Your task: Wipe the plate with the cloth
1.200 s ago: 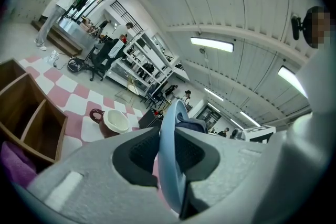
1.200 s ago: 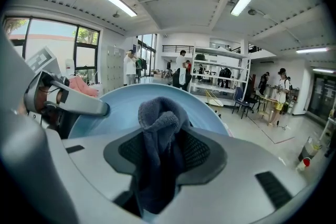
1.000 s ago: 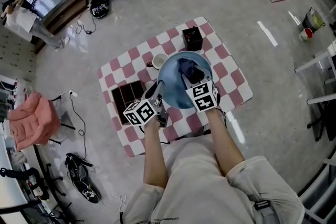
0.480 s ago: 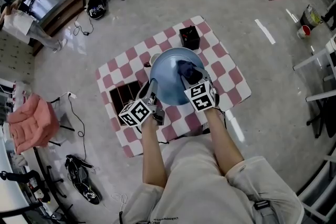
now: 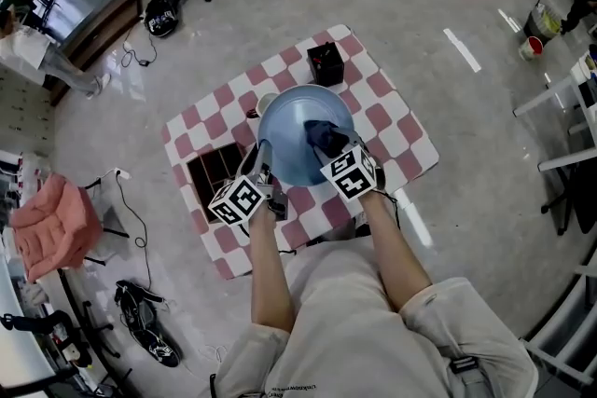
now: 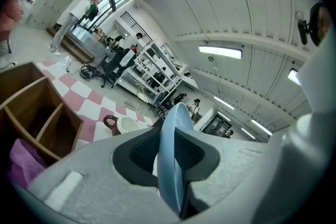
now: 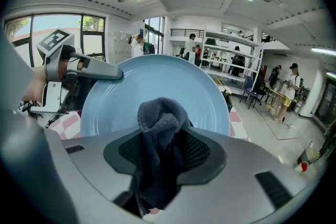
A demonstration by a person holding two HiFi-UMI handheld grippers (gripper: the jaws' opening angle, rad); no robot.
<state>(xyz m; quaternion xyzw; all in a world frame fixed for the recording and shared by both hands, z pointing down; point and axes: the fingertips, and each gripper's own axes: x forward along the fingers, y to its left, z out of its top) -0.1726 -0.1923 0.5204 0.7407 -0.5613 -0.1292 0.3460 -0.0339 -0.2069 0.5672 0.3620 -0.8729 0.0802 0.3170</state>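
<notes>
both bare forearms reach forward from the person's body, near parallel, elbows bent and close to the torso. the left tongs (image 6: 173,165) are closed on the lower left rim of the light blue plate (image 5: 291,128), which runs edge-on between the jaws in the left gripper view. the plate is held lifted and tilted above the middle of the checkered counter (image 5: 396,121), its hollow face turned toward the right tongs (image 7: 165,165). the right tongs are clamped on a bunched dark grey cloth (image 7: 157,123); the cloth's free end pokes out past the jaws and lies against the plate's inner face, on its right half in the head view.

edges: a white cup (image 5: 267,102) sits on the counter just beside the plate's far left rim. a black box (image 5: 326,62) stands beyond the far rim, near the counter's far corner. a wooden divided tray (image 5: 219,169) lies left of the left tongs. the counter's right part is bare check, with open floor past it.
</notes>
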